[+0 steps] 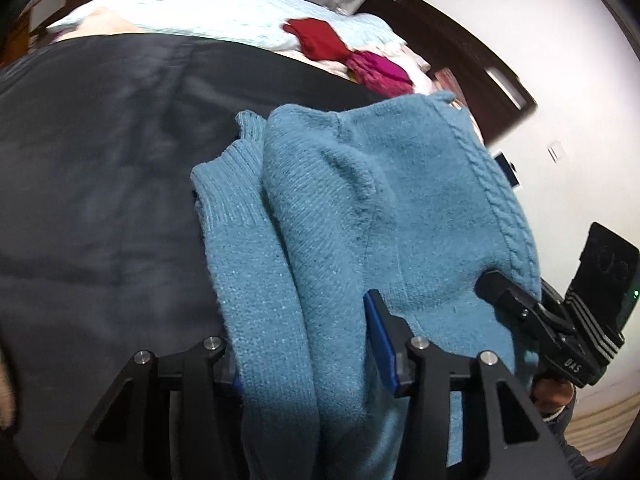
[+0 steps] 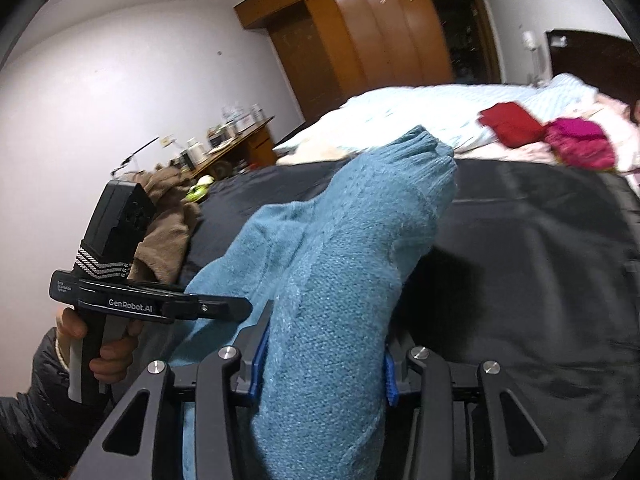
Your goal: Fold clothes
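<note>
A teal knitted sweater point(image 1: 360, 200) hangs lifted above a dark sheet on the bed point(image 1: 100, 180). My left gripper point(image 1: 308, 344) is shut on a bunched fold of the sweater, which drapes over its fingers. My right gripper point(image 2: 320, 356) is shut on another thick fold of the sweater point(image 2: 332, 264), with a ribbed cuff sticking up beyond it. The right gripper also shows in the left wrist view point(image 1: 492, 284), touching the sweater's right edge. The left gripper shows in the right wrist view point(image 2: 240, 306), at the sweater's left edge.
A red garment point(image 2: 510, 122) and a magenta garment point(image 2: 580, 142) lie on the light blue bedding point(image 2: 420, 108) at the far side. A brown garment point(image 2: 168, 232) lies at the bed's left edge. A cluttered desk point(image 2: 232, 136) and wooden wardrobe point(image 2: 360, 40) stand behind.
</note>
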